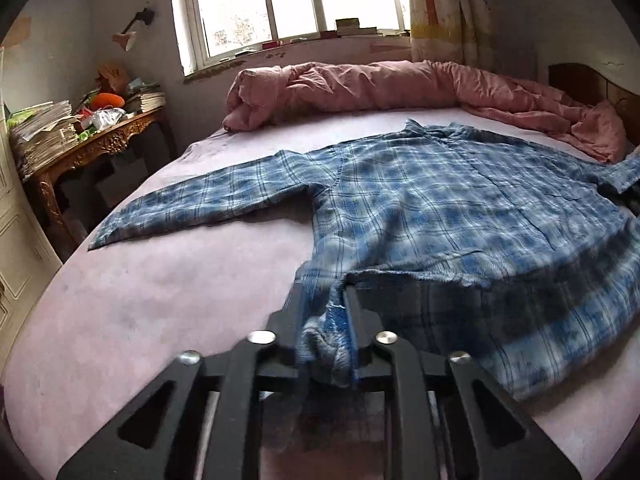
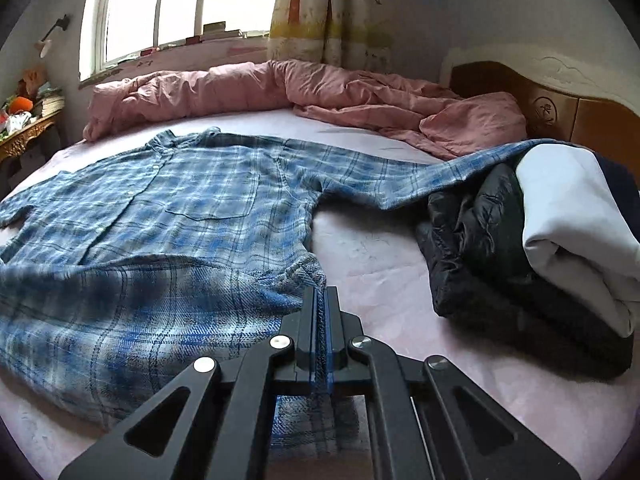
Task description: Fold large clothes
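Grippers clamped on plaid shirt (image 1: 460,200) hem corners, left gripper (image 1: 326,320) and right gripper (image 2: 321,312) at lower centre, ready for a fold toward collar.

no readable text, labels or numbers anywhere (headboard (image 2: 560,116) emblem too small to tell)

Left hand-held gripper (image 1: 324,312), right hand-held gripper (image 2: 321,300), matte black linkage bars, silver round pivot screws, triangular cutouts

The left gripper (image 1: 322,312) pinches a bunched hem corner of the blue plaid shirt (image 1: 440,200), which lies spread front-up on the pink bed (image 1: 160,300). A rolled pink quilt (image 1: 360,88) lies beyond it under the window (image 1: 288,0), with a cluttered wooden table (image 1: 100,148) at left.
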Tool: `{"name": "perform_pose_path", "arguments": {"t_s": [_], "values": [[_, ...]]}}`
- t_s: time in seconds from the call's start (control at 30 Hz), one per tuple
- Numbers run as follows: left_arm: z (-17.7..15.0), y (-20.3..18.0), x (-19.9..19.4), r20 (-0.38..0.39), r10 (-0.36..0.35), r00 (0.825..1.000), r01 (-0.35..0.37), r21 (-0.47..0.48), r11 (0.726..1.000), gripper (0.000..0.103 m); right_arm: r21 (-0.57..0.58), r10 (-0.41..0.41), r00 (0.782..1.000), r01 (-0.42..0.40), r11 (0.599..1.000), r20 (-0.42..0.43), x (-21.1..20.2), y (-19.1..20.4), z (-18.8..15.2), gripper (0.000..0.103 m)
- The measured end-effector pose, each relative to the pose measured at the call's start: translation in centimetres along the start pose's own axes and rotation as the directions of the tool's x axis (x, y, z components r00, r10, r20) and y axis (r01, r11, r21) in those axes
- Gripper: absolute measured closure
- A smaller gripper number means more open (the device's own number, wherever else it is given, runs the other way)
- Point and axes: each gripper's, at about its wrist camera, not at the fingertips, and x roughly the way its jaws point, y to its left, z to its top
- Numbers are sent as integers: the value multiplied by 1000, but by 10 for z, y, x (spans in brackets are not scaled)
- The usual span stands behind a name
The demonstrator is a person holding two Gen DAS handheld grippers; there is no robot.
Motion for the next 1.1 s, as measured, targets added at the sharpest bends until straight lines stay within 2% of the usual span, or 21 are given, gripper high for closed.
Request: {"name": "perform_pose_path", "arguments": {"t_s": [0.03,0.07,0.13,0.23,0.3,0.37,0.43,0.47,0.5,0.53,0.57,0.6,0.67,0.7,0.73,0.8,0.83,0.87,0.9,0.97,1.1], "values": [[0,-1,8,-27,-1,1000,1,11,1000,32,-4,0,1000,-1,1000,-15,3,1,0,100],[-1,-1,13,-41,14,999,-13,9,1000,26,-4,-2,1000,2,1000,-26,7,1,-1,100],[-6,1,18,-60,28,998,-29,-8,1000,26,3,-10,999,11,1000,-52,11,-1,-3,100],[-9,3,9,-53,-23,998,21,-40,999,25,27,1,999,0,1000,-45,10,-6,-4,99],[-11,3,-1,-32,-39,999,37,-47,998,25,41,5,1000,-4,999,-22,2,-9,-5,94],[-13,1,-13,-1,-27,1000,27,-33,999,25,48,-12,1000,12,999,0,-7,-11,-6,75],[-12,-2,-24,30,-16,999,17,-25,1000,25,55,-1,1000,-1,998,26,-16,-12,-6,67],[-11,-2,-28,37,-35,999,36,-27,999,26,60,8,999,-10,998,33,-20,-13,-6,66],[-11,-4,-31,31,-91,995,92,-23,995,35,69,26,999,-29,997,43,-24,-14,-6,66],[-11,-7,-32,6,-173,985,173,-12,985,57,74,47,998,-51,996,52,-27,-13,-6,65],[-12,-14,-31,-42,-277,960,277,4,961,65,75,79,995,-84,994,62,-30,-11,-5,63],[-12,-21,-28,-67,-326,943,328,9,945,71,68,120,991,-125,990,65,-33,-7,-5,61],[-10,-40,-17,-130,-352,927,358,25,933,72,31,207,978,-208,978,36,-31,8,-4,55],[-8,-47,-11,-148,-344,927,353,37,935,72,-8,247,969,-246,969,0,-27,22,-4,55],[-4,-56,-4,-167,-342,925,354,49,934,72,-32,255,967,-255,966,-24,-24,32,-6,54],[2,-72,13,-228,-369,901,388,44,921,72,-107,244,965,-254,961,-98,-12,58,-11,54],[5,-79,22,-257,-367,894,388,34,921,72,-147,212,968,-230,962,-131,-6,70,-14,54],[5,-87,31,-290,-346,892,375,48,926,72,-166,188,971,-212,963,-150,-2,76,-17,54],[5,-96,37,-308,-314,898,352,75,933,72,-180,163,972,-193,964,-171,3,82,-19,53],[5,-108,43,-265,-259,929,298,120,947,72,-178,142,973,-175,968,-181,7,84,-21,48],[21,-109,51,-164,-255,953,268,67,961,72,-179,128,976,-159,971,-176,7,85,-23,44]]}}
